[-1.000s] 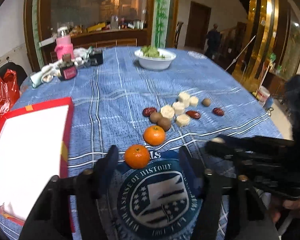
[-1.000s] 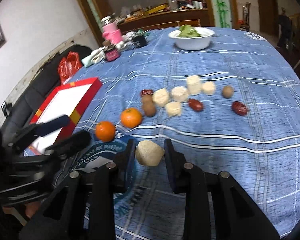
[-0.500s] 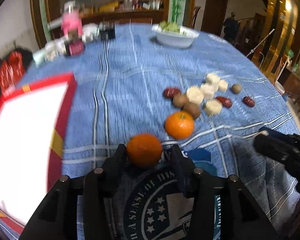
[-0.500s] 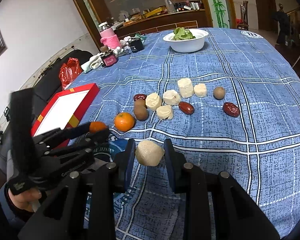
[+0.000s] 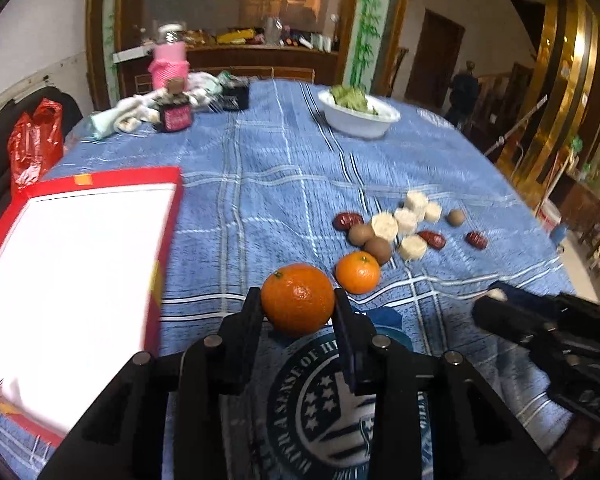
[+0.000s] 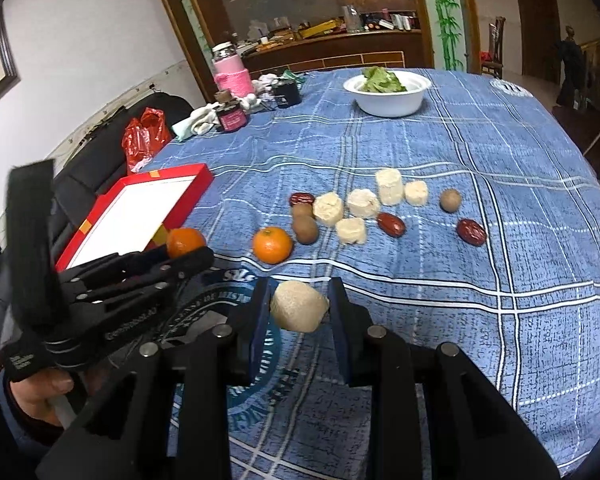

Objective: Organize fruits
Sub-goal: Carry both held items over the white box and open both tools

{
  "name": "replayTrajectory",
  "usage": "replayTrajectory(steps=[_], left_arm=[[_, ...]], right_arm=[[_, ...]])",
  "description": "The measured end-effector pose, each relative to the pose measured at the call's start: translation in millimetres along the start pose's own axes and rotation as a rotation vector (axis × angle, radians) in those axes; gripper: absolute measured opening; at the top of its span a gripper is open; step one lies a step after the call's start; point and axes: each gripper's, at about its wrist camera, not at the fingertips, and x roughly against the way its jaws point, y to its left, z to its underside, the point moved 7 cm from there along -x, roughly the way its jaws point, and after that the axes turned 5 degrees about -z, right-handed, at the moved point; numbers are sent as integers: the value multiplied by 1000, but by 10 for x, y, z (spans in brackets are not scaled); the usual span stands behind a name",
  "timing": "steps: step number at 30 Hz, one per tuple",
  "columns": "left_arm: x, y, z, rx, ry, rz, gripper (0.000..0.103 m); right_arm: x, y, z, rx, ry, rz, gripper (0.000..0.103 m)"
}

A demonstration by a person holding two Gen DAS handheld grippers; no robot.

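My left gripper (image 5: pixel 296 297) is closing on an orange (image 5: pixel 297 299); both pads touch its sides above the printed blue cloth. Seen from the right wrist, that orange (image 6: pixel 185 241) sits at the tip of the left gripper (image 6: pixel 192 254). My right gripper (image 6: pixel 300 293) is shut on a pale beige piece (image 6: pixel 299 306), held off the cloth. A second orange (image 5: pixel 357 272) lies just beyond, beside brown round fruits (image 5: pixel 377 250), red dates (image 5: pixel 348 220) and several pale chunks (image 5: pixel 412 247). A red box (image 5: pixel 132 176) with a white inside lies at the left.
A white bowl (image 5: pixel 358 126) of greens stands at the far middle. A pink-wrapped jar (image 5: pixel 169 70), a dark jar (image 5: pixel 174 114) and cloths crowd the far left corner. A red bag (image 5: pixel 32 144) hangs off the left edge. The table edge falls away on the right.
My left gripper slid forward around the nearer orange and its jaws narrowed onto it. The right gripper kept the pale piece and barely moved.
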Motion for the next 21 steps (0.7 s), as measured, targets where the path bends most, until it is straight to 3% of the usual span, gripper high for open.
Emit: replayTrajectory(steps=[9, 21], left_arm=[[504, 651, -155, 112, -101, -94, 34], [568, 1614, -131, 278, -119, -254, 34]], right_arm=[[-69, 517, -152, 93, 0, -37, 31], [-609, 1601, -436, 243, 33, -164, 31]])
